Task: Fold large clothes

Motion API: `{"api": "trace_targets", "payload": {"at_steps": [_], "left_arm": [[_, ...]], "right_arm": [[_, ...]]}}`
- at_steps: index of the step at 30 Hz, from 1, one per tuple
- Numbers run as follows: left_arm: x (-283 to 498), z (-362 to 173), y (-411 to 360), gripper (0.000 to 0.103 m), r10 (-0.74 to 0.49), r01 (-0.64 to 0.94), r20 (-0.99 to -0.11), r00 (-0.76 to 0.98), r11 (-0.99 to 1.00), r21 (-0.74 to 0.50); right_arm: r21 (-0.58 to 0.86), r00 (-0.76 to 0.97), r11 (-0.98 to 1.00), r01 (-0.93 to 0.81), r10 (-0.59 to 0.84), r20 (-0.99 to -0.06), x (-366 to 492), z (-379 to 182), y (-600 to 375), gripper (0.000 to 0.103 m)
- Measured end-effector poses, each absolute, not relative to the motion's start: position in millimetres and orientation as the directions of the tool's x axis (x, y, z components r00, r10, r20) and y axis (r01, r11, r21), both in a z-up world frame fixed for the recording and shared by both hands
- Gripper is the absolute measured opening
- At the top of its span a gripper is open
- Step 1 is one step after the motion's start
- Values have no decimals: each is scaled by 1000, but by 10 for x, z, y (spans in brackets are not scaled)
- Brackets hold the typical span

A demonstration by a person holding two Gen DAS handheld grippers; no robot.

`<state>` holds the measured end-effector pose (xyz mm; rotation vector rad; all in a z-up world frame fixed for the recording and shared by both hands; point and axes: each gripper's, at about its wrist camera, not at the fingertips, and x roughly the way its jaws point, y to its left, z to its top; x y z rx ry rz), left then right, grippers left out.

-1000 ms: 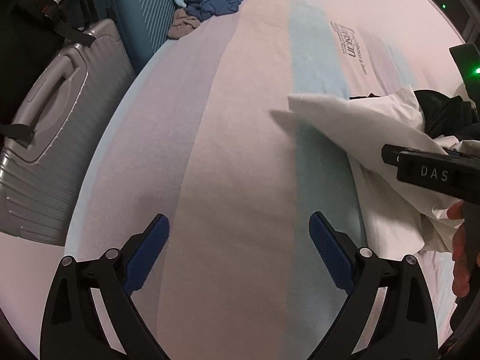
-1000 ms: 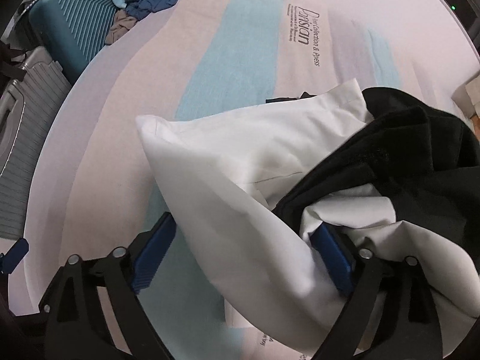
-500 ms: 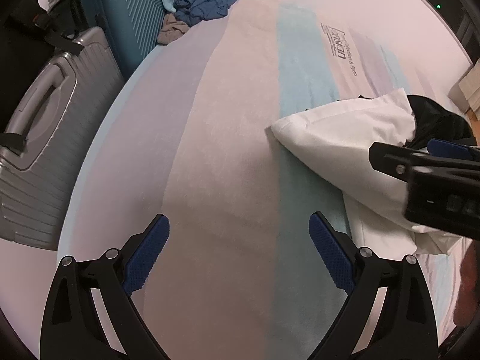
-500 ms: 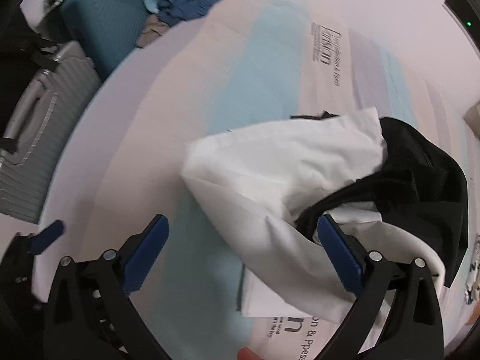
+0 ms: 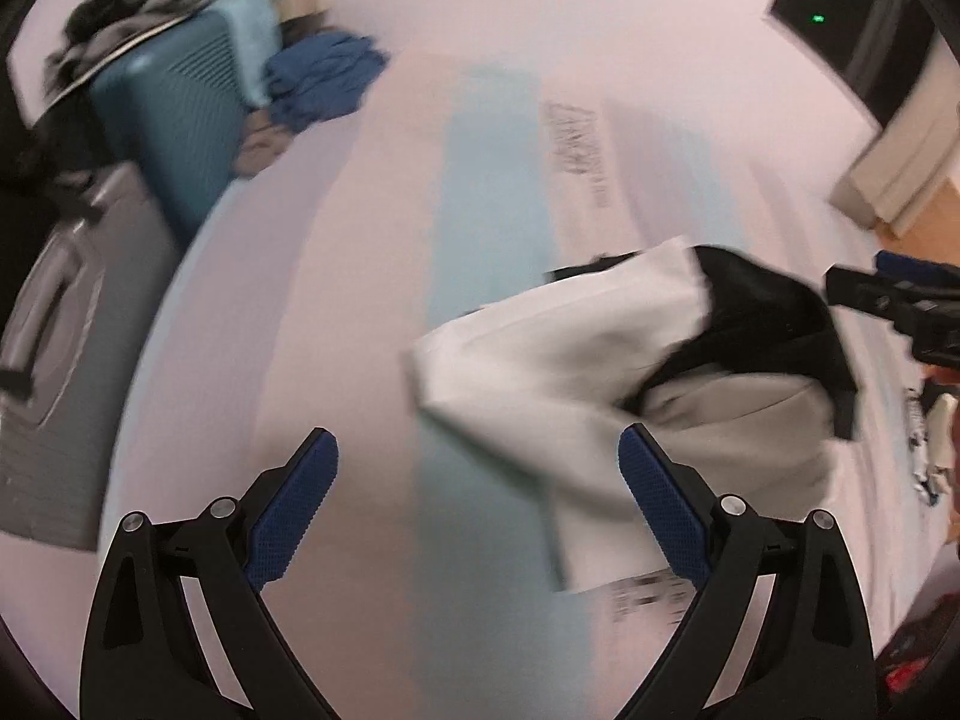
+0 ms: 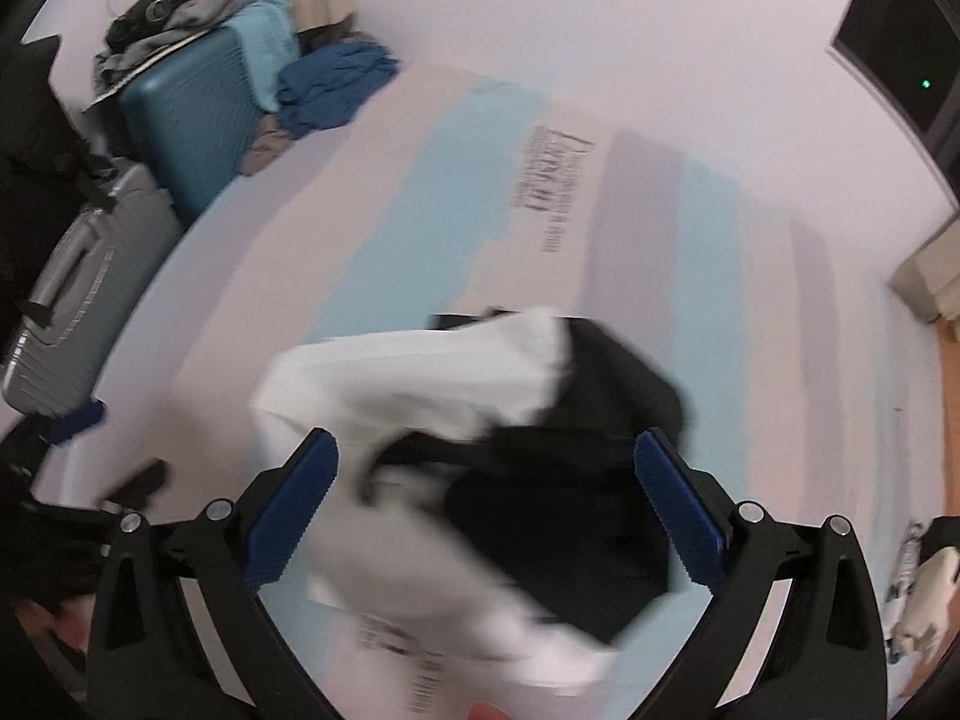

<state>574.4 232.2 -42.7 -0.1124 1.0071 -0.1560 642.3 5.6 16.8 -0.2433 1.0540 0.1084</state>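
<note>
We look down on a bed covered by a striped sheet point(image 6: 432, 228) in pale pink and light blue bands with dark printed lettering. Near its middle lies a crumpled heap: a white garment point(image 6: 420, 384) bundled together with a black garment point(image 6: 576, 480), the black one draped over the white one's right side. Both views are blurred.

Our right gripper point(image 6: 486, 516) hangs above the heap with its blue-padded jaws spread as wide as they go; they have just been opening, and nothing is pinched between them, the clothes lying loose on the sheet below. Our left gripper point(image 5: 474, 510) hovers over the sheet just left of the heap, its jaws likewise wide apart and empty, the white garment point(image 5: 540, 384) showing beyond its right finger.

At the bed's far left corner sit a pile of blue clothes point(image 6: 336, 90), a teal suitcase point(image 6: 198, 120) and a grey suitcase point(image 6: 84, 300).
</note>
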Motion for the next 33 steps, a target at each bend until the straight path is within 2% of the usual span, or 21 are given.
{"api": "trace_targets", "payload": {"at_steps": [4,7,11,16,18,23,25,26,27,29,30,33], "left_arm": [[5885,-309,1806,93,-237,156,-819,523,971,-181],[6006,-257,1378,93,-292,207,-800,524,955,-213],[6206,-316,967,93,-333,245,-793,510,940,-238],[6347,-743,779,93,-278,229,-848,451,954,-192],[6286,-914,801,93,-267,227,-862,430,957,-183],[6052,-1250,932,94,-233,197,-888,397,966,-165],[5965,-1409,1010,94,-221,175,-901,374,971,-165],[5932,-1456,1033,94,-217,166,-903,370,972,-166],[5891,-1534,1066,94,-210,157,-909,361,974,-162],[5872,-1614,1115,94,-200,138,-913,355,977,-160],[5855,-1666,1141,94,-193,130,-916,353,979,-157],[5826,-1751,1181,94,-185,123,-918,350,981,-150]], "right_arm": [[-144,432,974,-177,-54,-900,6535,43,-460,95],[-7,319,989,-144,40,-947,6626,-209,-815,95],[112,250,991,-77,128,-960,6708,-449,-1068,95],[250,224,967,-41,253,-941,6863,-674,-1137,95],[266,207,964,-30,266,-941,6948,-788,-1117,88],[295,131,955,-31,297,-946,7057,-1102,-974,82],[330,99,943,-32,332,-938,7061,-1220,-900,69],[328,91,944,-27,329,-940,7056,-1255,-871,60],[320,93,947,-25,320,-943,7052,-1272,-831,46],[308,108,951,-37,310,-945,7057,-1231,-744,29],[319,116,947,-34,321,-940,7070,-1191,-707,23],[337,127,941,-20,337,-933,7123,-1081,-586,17]]}}
